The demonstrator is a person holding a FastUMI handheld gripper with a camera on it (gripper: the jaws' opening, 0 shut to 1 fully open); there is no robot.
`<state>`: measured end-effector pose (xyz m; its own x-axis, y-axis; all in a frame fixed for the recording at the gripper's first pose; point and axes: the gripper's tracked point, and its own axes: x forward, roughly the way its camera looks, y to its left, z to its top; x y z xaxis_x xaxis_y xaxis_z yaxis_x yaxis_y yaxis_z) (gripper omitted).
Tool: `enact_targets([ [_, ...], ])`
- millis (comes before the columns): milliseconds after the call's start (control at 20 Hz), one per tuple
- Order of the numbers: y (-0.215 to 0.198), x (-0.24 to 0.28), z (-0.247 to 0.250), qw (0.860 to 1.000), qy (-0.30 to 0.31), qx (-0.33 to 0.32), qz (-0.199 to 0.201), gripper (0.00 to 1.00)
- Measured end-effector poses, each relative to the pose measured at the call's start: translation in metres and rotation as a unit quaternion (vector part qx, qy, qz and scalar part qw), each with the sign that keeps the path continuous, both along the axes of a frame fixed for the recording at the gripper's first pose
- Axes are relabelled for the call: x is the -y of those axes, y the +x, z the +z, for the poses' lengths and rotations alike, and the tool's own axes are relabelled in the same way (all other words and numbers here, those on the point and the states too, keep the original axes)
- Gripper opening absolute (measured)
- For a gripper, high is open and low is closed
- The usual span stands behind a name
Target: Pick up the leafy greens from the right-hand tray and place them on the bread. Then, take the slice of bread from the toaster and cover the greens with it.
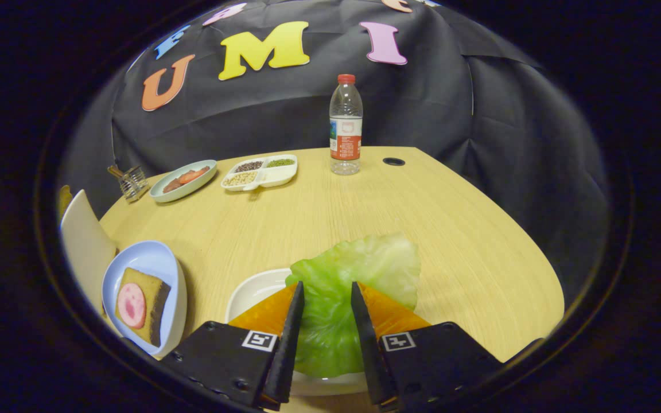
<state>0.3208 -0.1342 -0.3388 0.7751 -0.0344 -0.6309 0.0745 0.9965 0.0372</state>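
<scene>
Lettuce [345, 287] is lying between your fingers [295, 321], over a white tray [253, 292] at the near edge of the counter [319, 212], with its far end spreading past the tray's rim onto the wood. Your gripper [326, 298] is straddling the leaf with the fingers standing apart on either side of it; you cannot tell from this view whether they are pressing on it. Bread [146, 304] with a pink slice of meat [131, 305] on it is sitting in a pale blue dish [152, 261] near the counter's left edge. Along the far edge, a green plate [184, 182], a divided tray of grains [261, 172] and a water bottle [346, 123] are standing in a row.
</scene>
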Motion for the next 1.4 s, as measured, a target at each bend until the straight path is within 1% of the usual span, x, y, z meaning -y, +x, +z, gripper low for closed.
enact_targets([
  [50, 0.000, 0.000, 0.001, 1.000, 0.005, -0.002, 0.000, 0.52],
  [100, 0.000, 0.000, 0.000, 1.000, 0.007, 0.000, 0.001, 0.31],
  [200, 0.000, -0.001, 0.000, 1.000, 0.008, 0.004, 0.009, 0.32],
  [250, -0.002, -0.001, 0.000, 1.000, 0.018, 0.000, 0.008, 0.32],
  [300, -0.002, -0.001, 0.002, 1.000, 0.023, 0.004, 0.005, 0.06],
  [400, -0.005, -0.003, 0.004, 1.000, 0.024, -0.002, 0.009, 0.06],
  [450, -0.009, -0.009, 0.010, 1.000, 0.025, 0.003, 0.019, 0.05],
  [550, -0.013, -0.014, 0.028, 0.999, 0.028, 0.023, 0.028, 0.00],
  [800, -0.029, -0.033, 0.054, 0.998, 0.027, 0.038, 0.047, 0.00],
  [900, -0.035, -0.048, 0.066, 0.996, 0.039, 0.046, 0.060, 0.00],
  [1100, -0.046, -0.081, 0.085, 0.993, 0.041, 0.059, 0.088, 0.00],
  [1400, -0.055, -0.150, 0.088, 0.987, 0.047, 0.056, 0.141, 0.00],
])
